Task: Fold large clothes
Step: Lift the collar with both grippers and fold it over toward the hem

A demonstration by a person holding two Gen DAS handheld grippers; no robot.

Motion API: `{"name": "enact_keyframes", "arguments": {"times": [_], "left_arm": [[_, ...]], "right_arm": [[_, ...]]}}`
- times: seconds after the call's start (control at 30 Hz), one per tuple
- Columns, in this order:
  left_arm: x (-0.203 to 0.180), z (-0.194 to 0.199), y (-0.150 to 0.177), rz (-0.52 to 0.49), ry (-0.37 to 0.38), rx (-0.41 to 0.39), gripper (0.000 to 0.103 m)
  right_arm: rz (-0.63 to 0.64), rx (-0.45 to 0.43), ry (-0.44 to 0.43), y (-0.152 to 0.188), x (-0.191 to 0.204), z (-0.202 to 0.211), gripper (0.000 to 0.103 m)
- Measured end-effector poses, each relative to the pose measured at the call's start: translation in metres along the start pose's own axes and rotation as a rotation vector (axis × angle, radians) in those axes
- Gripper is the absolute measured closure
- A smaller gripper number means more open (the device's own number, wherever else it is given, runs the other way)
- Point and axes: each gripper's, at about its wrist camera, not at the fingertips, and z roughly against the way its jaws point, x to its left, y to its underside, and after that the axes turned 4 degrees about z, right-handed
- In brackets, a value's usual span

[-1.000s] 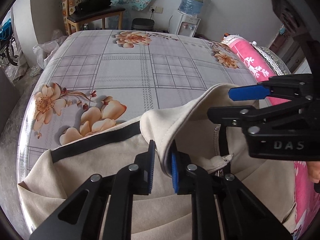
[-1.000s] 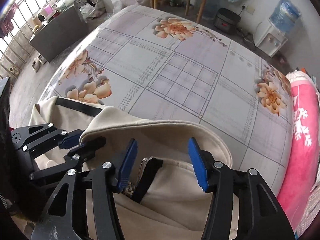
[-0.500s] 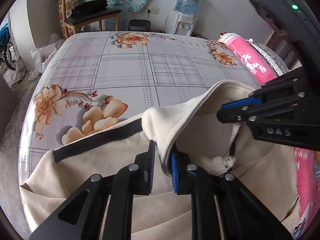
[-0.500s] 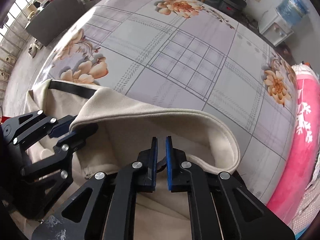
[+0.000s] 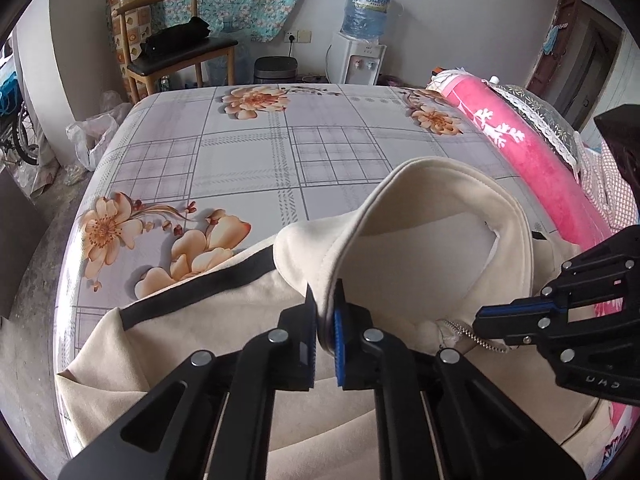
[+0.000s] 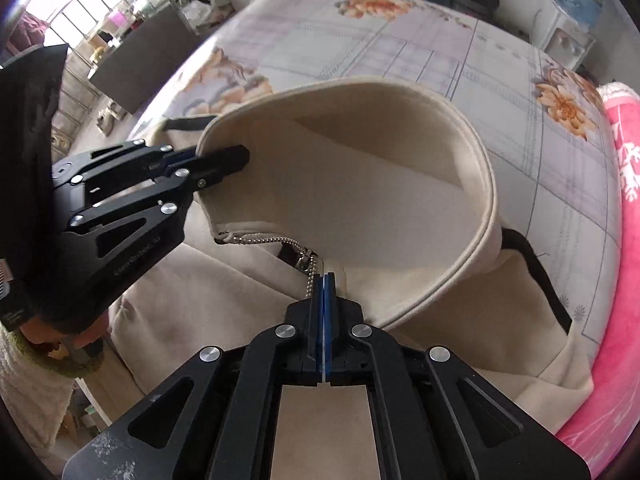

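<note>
A cream zip jacket [image 5: 192,340] with black stripes lies at the near edge of the bed. Its stand-up collar [image 5: 424,240] is lifted and held wide between both grippers. My left gripper [image 5: 325,300] has the collar's left front edge between its blue pads, and the jaws are closing on it. In the right wrist view the left gripper [image 6: 236,158] sits at the collar's [image 6: 360,160] left end. My right gripper [image 6: 324,280] is shut on the jacket's front edge beside the metal zipper [image 6: 260,238]. The right gripper [image 5: 480,320] reaches in from the right in the left wrist view.
The bed [image 5: 240,160] has a grey checked sheet with orange flowers. A pink blanket [image 5: 520,152] runs along its right side. Beyond the far end stand a wooden chair [image 5: 180,52], a water dispenser [image 5: 360,52] and a small bin [image 5: 276,70].
My right gripper went from open to shut on the front edge by the zipper, then drew away from the left one. The collar now stands wider and higher.
</note>
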Motion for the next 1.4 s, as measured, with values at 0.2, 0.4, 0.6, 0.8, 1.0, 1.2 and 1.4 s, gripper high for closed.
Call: {"name": "enact_keyframes", "arguments": {"times": [0.2, 0.4, 0.6, 0.8, 1.0, 1.2, 1.4], "left_arm": [[-0.016, 0.015, 0.006, -0.114, -0.063, -0.049, 0.098], [-0.036, 0.031, 0.029, -0.247, -0.112, -0.092, 0.098], [-0.039, 0.04, 0.045, -0.295, -0.103, -0.079, 0.097], [-0.018, 0.045, 0.048, -0.218, -0.016, -0.005, 0.094], [-0.004, 0.065, 0.056, -0.169, 0.078, 0.013, 0.09], [0.008, 0.098, 0.057, -0.14, 0.138, -0.065, 0.09], [0.004, 0.088, 0.018, -0.002, 0.21, -0.116, 0.09]], "right_arm": [[-0.045, -0.327, 0.038, -0.011, -0.028, 0.088, 0.084], [-0.273, -0.369, -0.022, -0.043, -0.087, 0.085, 0.081], [-0.34, -0.181, -0.228, -0.044, -0.1, 0.028, 0.081], [-0.148, -0.117, -0.32, -0.005, -0.054, 0.03, 0.081], [-0.085, -0.084, -0.239, 0.035, -0.035, 0.021, 0.081], [-0.112, -0.113, -0.283, 0.053, -0.043, 0.016, 0.081], [-0.102, -0.121, -0.272, 0.052, -0.042, 0.015, 0.081]]}}
